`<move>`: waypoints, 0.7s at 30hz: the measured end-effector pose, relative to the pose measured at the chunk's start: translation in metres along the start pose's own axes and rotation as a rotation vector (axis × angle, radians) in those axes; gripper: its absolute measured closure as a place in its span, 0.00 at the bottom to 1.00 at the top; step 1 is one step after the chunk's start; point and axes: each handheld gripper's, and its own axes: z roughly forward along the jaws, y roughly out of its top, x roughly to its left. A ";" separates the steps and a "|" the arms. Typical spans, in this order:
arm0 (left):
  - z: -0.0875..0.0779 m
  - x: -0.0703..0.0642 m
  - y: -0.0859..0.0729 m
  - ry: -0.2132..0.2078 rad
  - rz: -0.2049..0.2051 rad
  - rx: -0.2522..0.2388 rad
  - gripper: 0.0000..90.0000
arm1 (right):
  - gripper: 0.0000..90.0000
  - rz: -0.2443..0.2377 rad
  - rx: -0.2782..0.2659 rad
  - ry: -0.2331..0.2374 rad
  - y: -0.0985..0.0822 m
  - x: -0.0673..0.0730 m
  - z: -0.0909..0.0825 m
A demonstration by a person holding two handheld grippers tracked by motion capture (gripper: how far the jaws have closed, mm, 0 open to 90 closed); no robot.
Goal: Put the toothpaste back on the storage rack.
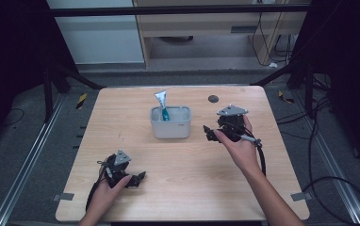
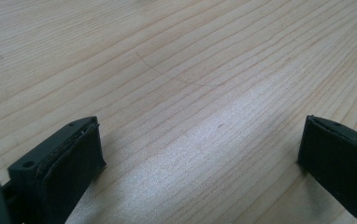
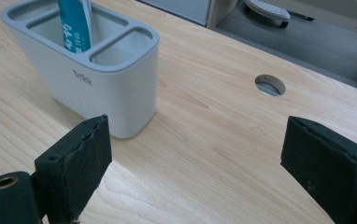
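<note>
A grey holder with several compartments stands near the middle of the wooden table. A teal and white toothpaste tube leans upright in its left compartment. In the right gripper view the holder is close ahead on the left with the tube rising from it. My right gripper is open just right of the holder, with nothing between its pads. My left gripper is open low over bare wood near the front left, its pads wide apart.
A round cable hole sits in the table behind the right gripper, seen also as the hole in the right gripper view. Cables trail on the floor to the right. Dark frame struts stand at the table's far corners.
</note>
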 end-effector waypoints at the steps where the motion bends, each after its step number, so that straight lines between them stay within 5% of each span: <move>1: 0.000 0.000 0.000 0.000 0.000 0.000 0.00 | 0.10 -0.003 0.003 0.000 -0.002 -0.001 0.000; 21: 0.000 0.000 0.000 0.000 0.000 0.000 0.00 | 0.18 0.009 0.090 -0.009 -0.047 -0.019 -0.001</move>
